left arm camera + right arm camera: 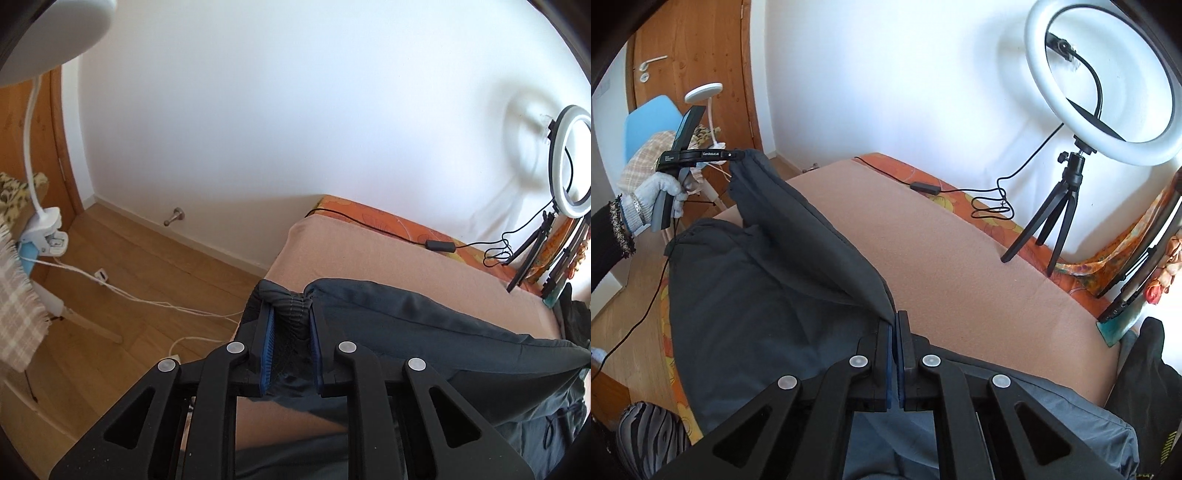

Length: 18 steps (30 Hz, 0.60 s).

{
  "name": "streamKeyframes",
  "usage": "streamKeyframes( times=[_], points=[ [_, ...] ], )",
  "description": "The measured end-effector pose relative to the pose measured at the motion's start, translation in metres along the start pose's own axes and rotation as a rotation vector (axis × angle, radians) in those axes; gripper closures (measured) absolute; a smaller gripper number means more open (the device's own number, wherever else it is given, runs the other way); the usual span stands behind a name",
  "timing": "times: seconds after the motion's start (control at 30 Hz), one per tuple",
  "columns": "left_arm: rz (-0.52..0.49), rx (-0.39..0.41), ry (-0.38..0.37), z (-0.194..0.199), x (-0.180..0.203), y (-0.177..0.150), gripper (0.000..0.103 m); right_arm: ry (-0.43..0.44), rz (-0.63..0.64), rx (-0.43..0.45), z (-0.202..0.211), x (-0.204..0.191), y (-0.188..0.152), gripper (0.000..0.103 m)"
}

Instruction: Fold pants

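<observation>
**Both grippers lifting one edge of the dark pants off the bed**

The blue-padded fingers (271, 332) of the left gripper (291, 332) are pinching a bunched, gathered band of the dark grey-blue soft fabric pants (424, 325), low in the centre of the left wrist view. It looks like an elastic waistband or cuff; I cannot tell which. The fingers are standing a little apart only because the thick bunch is filling the gap.

The right gripper (895, 343), bottom centre of its own view, is pressing its pads almost flat together on a thin edge of the same pants (768, 295). From there the cloth is rising in a taut ridge toward the upper left of the frame, where the left gripper (738, 155), held by a white-gloved hand (655, 199), is carrying the other end.

Below that raised edge the rest of the pants is sagging in loose folds onto the peach-coloured blanket (960, 251) covering the bed.

The fabric seems light and limp, with no stiffness of its own, so it will be drooping wherever it is not held. The thick band should be giving the firmer hold; the thin edge looks more likely to slip. Keeping the line between the grippers tight should help the fold land straight.

A white ring light on a black tripod (1100, 85) is standing at the upper right.
</observation>
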<state>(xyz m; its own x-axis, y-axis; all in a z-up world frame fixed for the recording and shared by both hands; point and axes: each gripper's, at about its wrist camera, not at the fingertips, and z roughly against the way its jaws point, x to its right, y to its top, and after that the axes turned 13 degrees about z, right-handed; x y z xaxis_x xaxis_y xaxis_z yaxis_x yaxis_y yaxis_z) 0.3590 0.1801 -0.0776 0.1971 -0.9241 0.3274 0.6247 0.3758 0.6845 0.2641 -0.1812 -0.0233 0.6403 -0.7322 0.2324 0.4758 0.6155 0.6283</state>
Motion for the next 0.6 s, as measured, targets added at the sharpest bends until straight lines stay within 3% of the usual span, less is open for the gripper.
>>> streamKeyframes(
  times=[0.13, 0.3, 0.6],
  points=[
    [0.030, 0.010, -0.033, 0.027, -0.023, -0.028, 0.088, -0.003, 0.086, -0.023, 0.017, -0.035, -0.005, 0.103],
    [0.083, -0.011, -0.088, 0.052, -0.051, -0.067, 0.088, 0.038, 0.085, -0.057, 0.029, -0.064, -0.033, 0.103],
    [0.104, -0.072, -0.088, 0.082, -0.082, -0.132, 0.088, 0.059, 0.106, -0.159, 0.024, -0.112, -0.087, 0.103]
  ],
)
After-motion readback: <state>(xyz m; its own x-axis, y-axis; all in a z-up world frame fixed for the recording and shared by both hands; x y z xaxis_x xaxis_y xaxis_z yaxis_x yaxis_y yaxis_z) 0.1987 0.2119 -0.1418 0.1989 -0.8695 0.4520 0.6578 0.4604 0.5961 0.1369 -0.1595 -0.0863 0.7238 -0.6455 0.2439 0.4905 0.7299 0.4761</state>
